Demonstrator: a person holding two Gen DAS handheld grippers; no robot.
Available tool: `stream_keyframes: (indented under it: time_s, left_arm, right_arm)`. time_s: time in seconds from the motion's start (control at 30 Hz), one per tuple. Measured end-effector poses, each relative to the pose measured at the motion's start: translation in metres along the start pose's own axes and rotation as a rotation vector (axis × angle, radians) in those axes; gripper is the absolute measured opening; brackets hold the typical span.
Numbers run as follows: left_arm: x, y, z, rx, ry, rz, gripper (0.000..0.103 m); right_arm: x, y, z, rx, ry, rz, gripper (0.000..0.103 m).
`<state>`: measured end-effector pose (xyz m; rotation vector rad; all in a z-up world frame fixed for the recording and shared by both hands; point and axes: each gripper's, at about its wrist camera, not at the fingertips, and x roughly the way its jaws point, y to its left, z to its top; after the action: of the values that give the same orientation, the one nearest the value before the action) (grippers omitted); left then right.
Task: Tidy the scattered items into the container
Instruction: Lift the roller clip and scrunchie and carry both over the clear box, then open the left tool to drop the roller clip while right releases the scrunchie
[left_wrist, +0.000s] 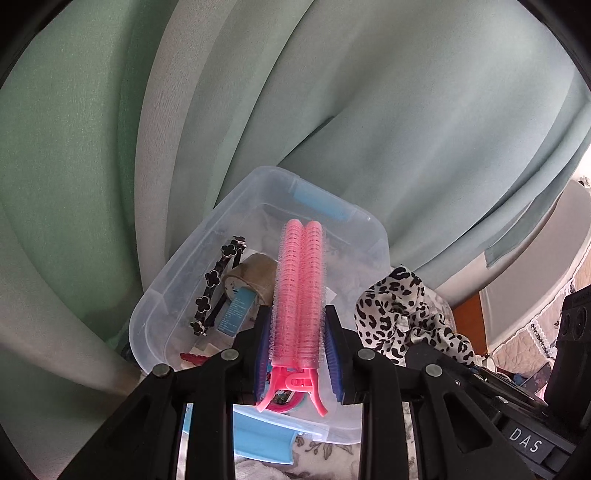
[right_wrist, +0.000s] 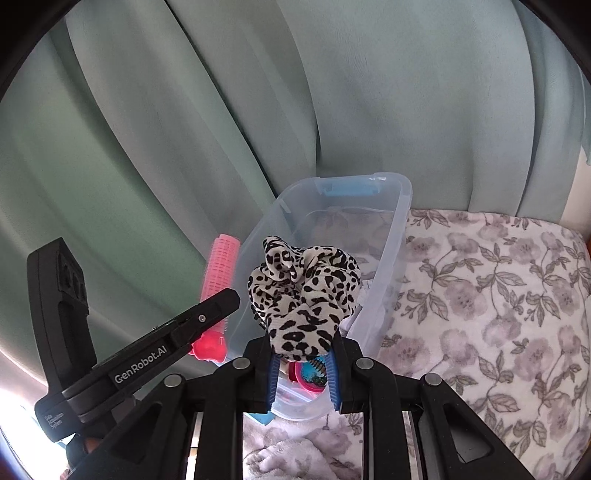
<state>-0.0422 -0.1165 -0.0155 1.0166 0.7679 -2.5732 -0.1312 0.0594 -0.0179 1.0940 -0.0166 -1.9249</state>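
Headband (left_wrist: 216, 286) visible only from left wrist

Hairband (left_wrist: 218, 284) and tape roll (left_wrist: 255, 275) in the bin (left_wrist: 184, 258), curtain (left_wrist: 369, 110) behind.

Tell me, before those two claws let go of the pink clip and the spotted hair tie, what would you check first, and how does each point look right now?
1. Left gripper holds the pink roller clip firmly: ok, blue pads press both sides.
2. Right gripper holds the leopard scrunchie: ok, cloth pinched between the pads.
3. Clear plastic bin has its lid off: ok.
4. Free space inside the bin: ok; the black flower headband and tape roll lie at one side.
5. Clip is over the opening: ok.
6. Scrunchie is over the opening: cannot tell; it appears near the bin's edge.
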Motion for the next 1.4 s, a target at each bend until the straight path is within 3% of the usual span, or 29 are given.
stream_keyframes:
  time_s: [0.3,0.37,0.43,0.53,0.77,1.13,1.4]
  left_arm:
    - [0.014,0.017,0.002,-0.033,0.027,0.023,0.029]
    - [0.015,0.020,0.001,-0.043,0.031,0.024,0.032]
    - [0.015,0.022,0.001,-0.055,0.033,0.021,0.045]
    - [0.015,0.026,0.001,-0.075,0.034,0.005,0.053]
    - [0.015,0.031,0.003,-0.085,0.035,0.007,0.065]
    - [0.027,0.028,0.009,-0.094,0.046,0.014,0.083]
    - [0.021,0.014,0.010,-0.063,0.033,0.014,0.087]
  right_arm:
    - [0.021,0.008,0.001,-0.028,0.054,-0.006,0.026]
    - [0.022,0.008,0.001,-0.034,0.058,-0.010,0.026]
    - [0.024,0.009,0.002,-0.037,0.066,-0.009,0.027]
    - [0.028,0.009,0.002,-0.038,0.078,-0.010,0.030]
    - [0.031,0.006,0.002,-0.031,0.084,-0.015,0.041]
    - [0.028,-0.001,0.001,-0.006,0.074,-0.020,0.068]
    - [0.012,-0.009,-0.001,0.008,0.044,-0.035,0.082]
